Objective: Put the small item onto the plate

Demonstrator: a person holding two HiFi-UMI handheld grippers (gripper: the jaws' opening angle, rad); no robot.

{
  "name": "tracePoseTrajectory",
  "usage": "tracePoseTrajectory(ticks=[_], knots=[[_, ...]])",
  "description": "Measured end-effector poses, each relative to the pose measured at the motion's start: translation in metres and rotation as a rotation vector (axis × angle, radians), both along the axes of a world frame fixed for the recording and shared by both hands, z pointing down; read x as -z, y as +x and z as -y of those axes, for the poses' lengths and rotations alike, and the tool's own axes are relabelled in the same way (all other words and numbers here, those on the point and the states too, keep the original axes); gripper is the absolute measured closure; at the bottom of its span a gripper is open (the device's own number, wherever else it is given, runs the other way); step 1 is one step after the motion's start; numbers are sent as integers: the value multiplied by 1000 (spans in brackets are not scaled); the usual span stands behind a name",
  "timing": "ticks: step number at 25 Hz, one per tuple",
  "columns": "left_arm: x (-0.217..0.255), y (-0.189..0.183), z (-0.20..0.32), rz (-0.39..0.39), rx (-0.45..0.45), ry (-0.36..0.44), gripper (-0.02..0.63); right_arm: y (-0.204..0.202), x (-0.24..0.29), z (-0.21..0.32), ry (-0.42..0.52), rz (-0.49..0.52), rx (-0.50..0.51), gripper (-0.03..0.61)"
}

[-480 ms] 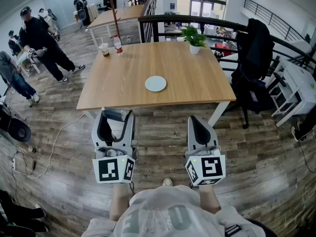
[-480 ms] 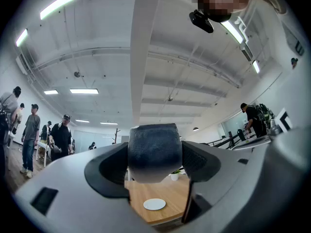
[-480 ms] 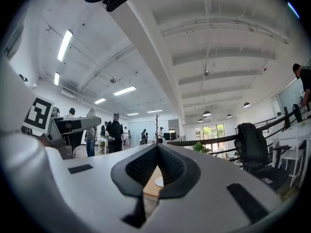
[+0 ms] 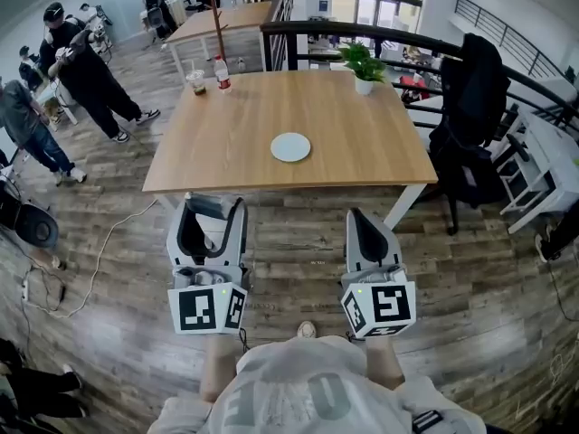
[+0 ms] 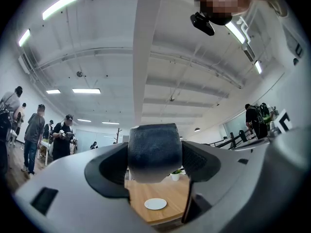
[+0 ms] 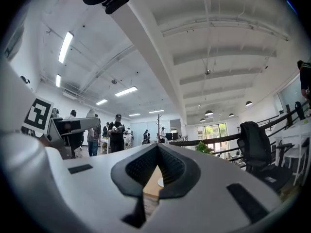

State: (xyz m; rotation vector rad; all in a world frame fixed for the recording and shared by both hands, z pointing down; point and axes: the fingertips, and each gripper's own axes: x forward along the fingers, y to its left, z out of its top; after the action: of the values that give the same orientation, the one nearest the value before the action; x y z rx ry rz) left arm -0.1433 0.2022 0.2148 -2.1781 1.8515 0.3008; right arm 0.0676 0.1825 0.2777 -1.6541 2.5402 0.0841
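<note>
Your left gripper [image 4: 213, 212] holds the small dark item [image 5: 154, 152] between wide jaws. Your right gripper [image 4: 360, 219] is closed and empty. The white plate [image 4: 290, 146] sits at 12 o'clock on the wooden table [image 4: 226, 152].

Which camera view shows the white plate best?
The head view: the plate lies whole on the table. The left gripper view shows it small below the held dark item; the right gripper view only a sliver between its jaws.

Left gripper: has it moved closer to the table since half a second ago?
No. The left gripper, shut on the small item, still ends at the near edge of the table, as before. Only the camera has drifted slightly.
</note>
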Motion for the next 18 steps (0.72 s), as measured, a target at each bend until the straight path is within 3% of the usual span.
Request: tracePoseTrajectory(ticks=[18], knots=[[-5, 15, 30, 8, -12, 21, 295, 3, -21, 35, -26, 14, 56, 561]])
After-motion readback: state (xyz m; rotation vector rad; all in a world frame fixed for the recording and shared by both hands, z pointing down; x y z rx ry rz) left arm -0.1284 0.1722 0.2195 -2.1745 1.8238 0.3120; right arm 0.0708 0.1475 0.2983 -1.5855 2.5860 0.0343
